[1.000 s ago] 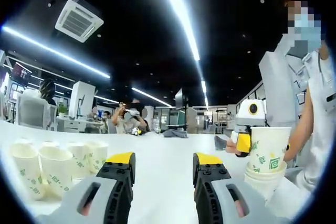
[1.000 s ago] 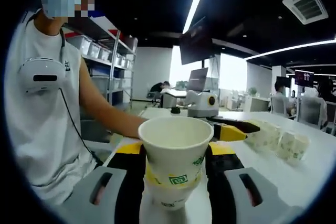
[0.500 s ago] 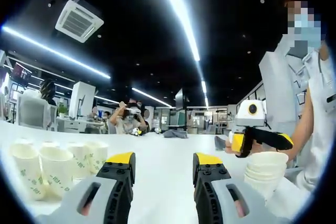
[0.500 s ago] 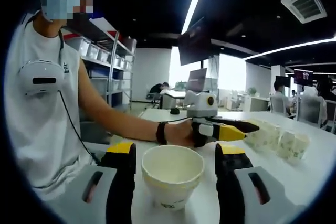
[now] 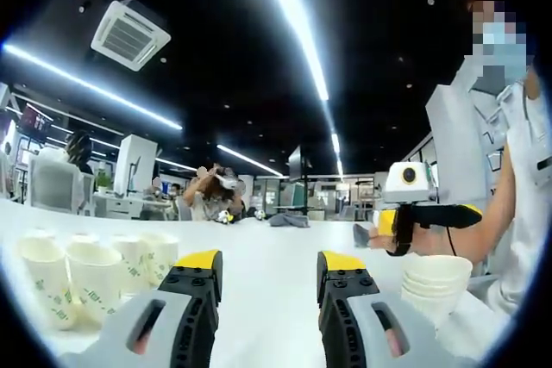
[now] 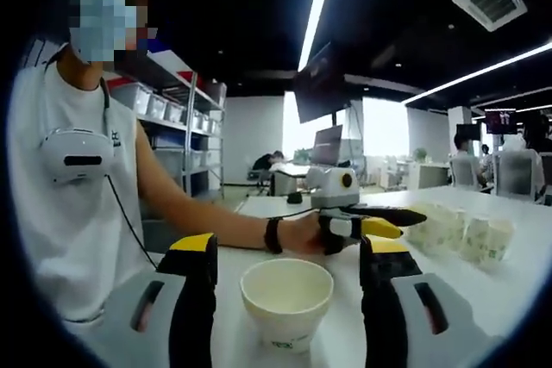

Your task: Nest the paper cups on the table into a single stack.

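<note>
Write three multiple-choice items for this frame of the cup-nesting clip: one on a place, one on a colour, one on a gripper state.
1. In the right gripper view, where is the stack of cups?
A. On the table between the right gripper's jaws
B. On the shelving
C. On a chair

2. What colour are the tips of the left gripper?
A. Red
B. Yellow
C. Green

3. How does the right gripper stand?
A. Shut on the stack
B. Shut on nothing
C. Open, clear of the stack

Answers: 1 A, the stack stands on the white table with a jaw on each side. 2 B, both tips are yellow. 3 C, gaps show between each jaw and the stack.
</note>
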A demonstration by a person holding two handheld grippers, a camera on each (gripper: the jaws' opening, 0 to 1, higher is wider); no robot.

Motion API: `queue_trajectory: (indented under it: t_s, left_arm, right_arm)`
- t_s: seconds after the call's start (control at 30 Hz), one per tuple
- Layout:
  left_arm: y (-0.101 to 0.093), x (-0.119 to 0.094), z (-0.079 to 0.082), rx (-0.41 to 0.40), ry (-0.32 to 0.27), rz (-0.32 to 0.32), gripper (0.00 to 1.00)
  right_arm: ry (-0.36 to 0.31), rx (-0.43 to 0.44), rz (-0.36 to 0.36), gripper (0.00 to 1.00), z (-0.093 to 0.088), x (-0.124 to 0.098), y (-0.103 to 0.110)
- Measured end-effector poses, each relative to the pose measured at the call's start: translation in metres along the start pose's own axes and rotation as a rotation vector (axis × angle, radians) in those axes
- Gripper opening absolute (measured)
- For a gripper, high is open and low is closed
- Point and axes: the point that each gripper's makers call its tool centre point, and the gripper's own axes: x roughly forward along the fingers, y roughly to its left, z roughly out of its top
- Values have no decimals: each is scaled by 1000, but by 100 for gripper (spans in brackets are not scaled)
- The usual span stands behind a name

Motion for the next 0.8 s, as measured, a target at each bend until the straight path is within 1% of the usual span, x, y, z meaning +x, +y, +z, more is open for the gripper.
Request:
queue_trajectory:
  t_s: [0.07, 0.23, 0.37, 0.4, 0.43, 0.5, 0.6, 0.73, 0.77, 0.8]
  left_arm:
    - [0, 0, 0, 0, 0, 0, 47]
    - [0, 0, -1, 4, 3, 1, 47]
    - [0, 0, 0, 3, 0, 1, 47]
    - [0, 0, 0, 3, 2, 2, 47]
    - [0, 0, -1, 4, 2, 2, 47]
    - [0, 0, 0, 5, 3, 2, 47]
    - [0, 0, 0, 6, 1, 3, 47]
    - [0, -1, 0, 5, 1, 4, 47]
    - [0, -1, 0, 4, 2, 4, 47]
    - [0, 0, 0, 4, 3, 5, 47]
  right_arm:
    - [-14, 4, -2, 72, 4, -2, -2]
    - [-101, 13, -20, 74, 20, -8, -11]
    - [-146, 30, -43, 76, 29, -14, -20]
    - [-151, 33, -45, 77, 30, -15, -22]
    - [-160, 38, -49, 81, 31, -16, -24]
    - [-153, 52, -65, 85, 29, -16, -30]
    - [-146, 55, -88, 87, 28, -17, -37]
    - [-162, 73, -113, 91, 30, -22, -48]
    - [-171, 83, -134, 92, 31, -24, -55]
    - [-177, 83, -138, 91, 32, -25, -58]
